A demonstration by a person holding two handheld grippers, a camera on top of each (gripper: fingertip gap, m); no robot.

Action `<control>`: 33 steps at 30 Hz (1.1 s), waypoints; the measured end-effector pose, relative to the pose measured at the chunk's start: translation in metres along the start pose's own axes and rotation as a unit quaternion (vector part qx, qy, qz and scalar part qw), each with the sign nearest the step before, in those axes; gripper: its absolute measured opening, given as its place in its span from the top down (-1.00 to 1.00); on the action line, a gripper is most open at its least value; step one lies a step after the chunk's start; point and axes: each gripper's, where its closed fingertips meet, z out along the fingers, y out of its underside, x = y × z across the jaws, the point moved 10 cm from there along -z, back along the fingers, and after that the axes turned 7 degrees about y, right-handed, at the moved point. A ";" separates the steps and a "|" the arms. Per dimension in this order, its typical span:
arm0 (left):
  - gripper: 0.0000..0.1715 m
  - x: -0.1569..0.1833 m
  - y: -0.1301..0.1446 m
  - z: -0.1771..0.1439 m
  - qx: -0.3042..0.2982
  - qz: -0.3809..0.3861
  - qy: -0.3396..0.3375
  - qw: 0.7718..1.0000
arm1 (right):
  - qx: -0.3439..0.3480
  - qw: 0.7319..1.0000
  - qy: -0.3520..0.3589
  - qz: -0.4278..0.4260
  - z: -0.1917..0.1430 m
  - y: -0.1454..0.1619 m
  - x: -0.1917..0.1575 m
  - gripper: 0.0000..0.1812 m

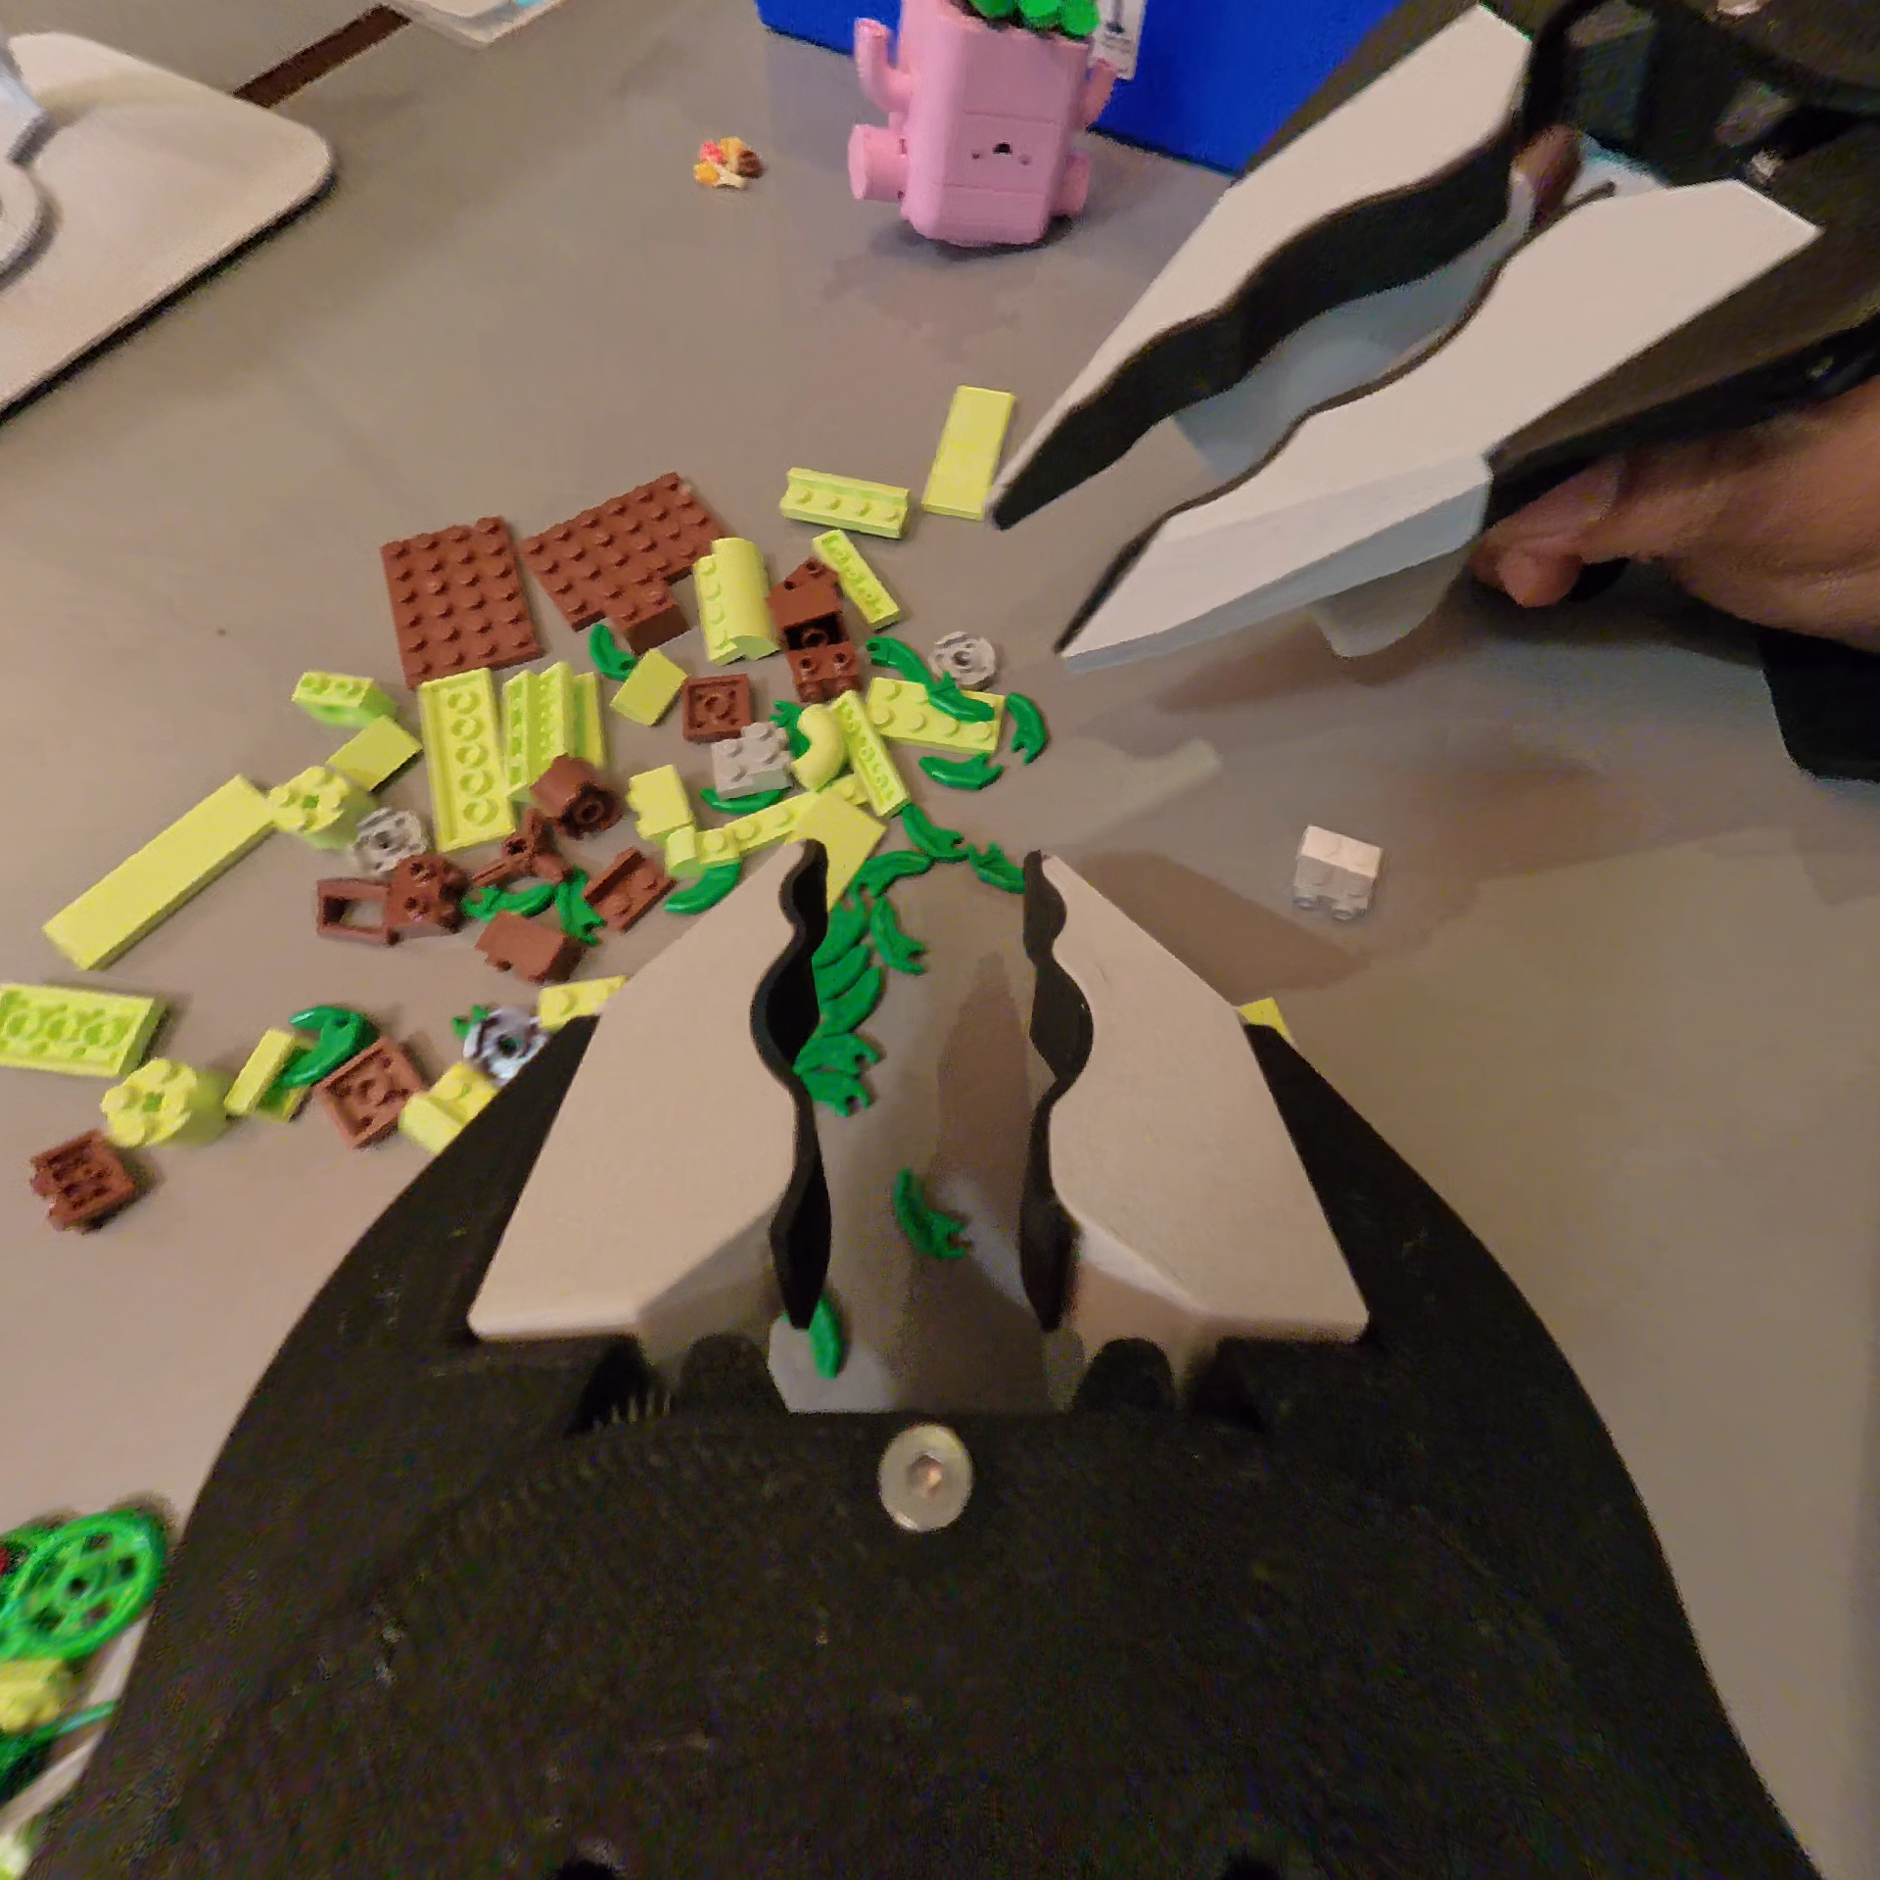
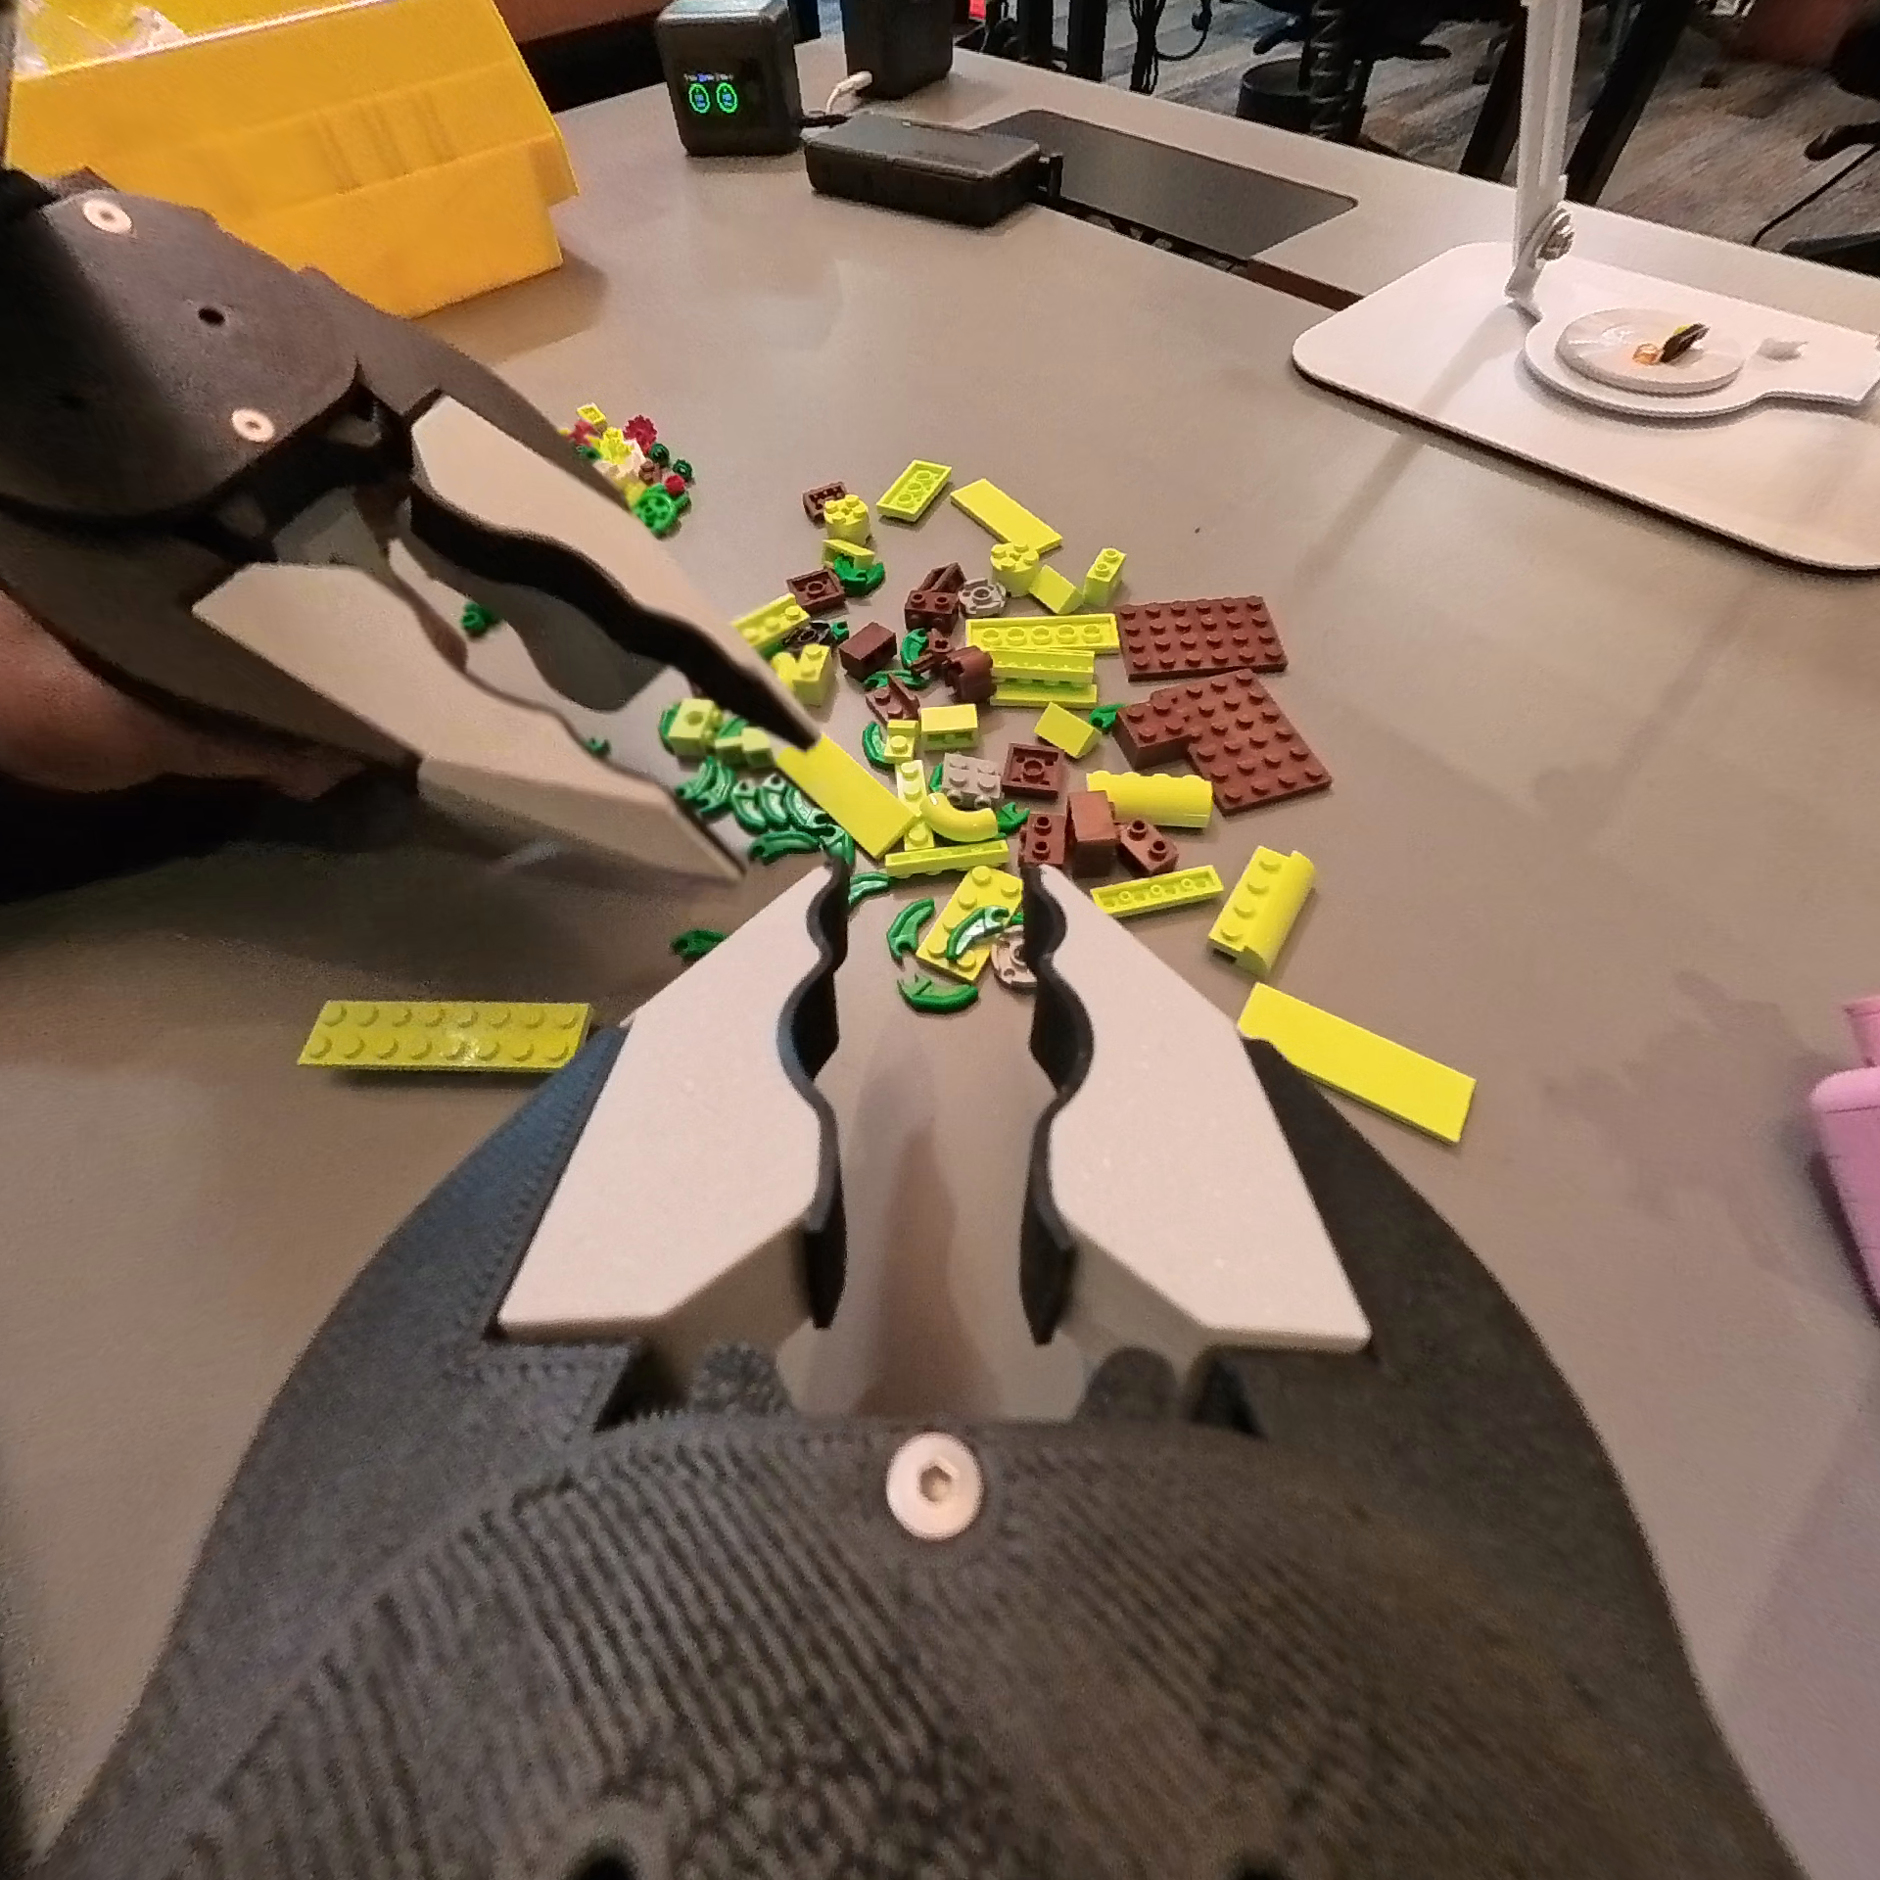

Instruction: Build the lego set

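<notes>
Picking a first piece seems the step in hand: both the left gripper point(image 1: 926, 865) and right gripper point(image 2: 934, 875) hover parted and empty over the loose lego pieces point(image 1: 651, 732) mid-frame on the grey surface point(image 1: 1424, 1170) (nothing joined yet), so next calls for closing on one brick.

The pink model point(image 2: 1857, 1150) is cut off at the right edge, and the left tongs point(image 2: 773, 804) hide some green leaf pieces point(image 2: 758, 804).

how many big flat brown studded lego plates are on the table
2: a rectangular brown studded plate at the pile's far edge, and an L-shaped brown studded plate right beside it. Smaller brown pieces may be hidden.
</notes>
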 end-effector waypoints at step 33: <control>0.71 -0.105 0.069 -0.103 -0.076 -0.069 -0.119 0.988 | -0.007 1.000 0.003 -0.014 0.002 0.001 -0.003 0.65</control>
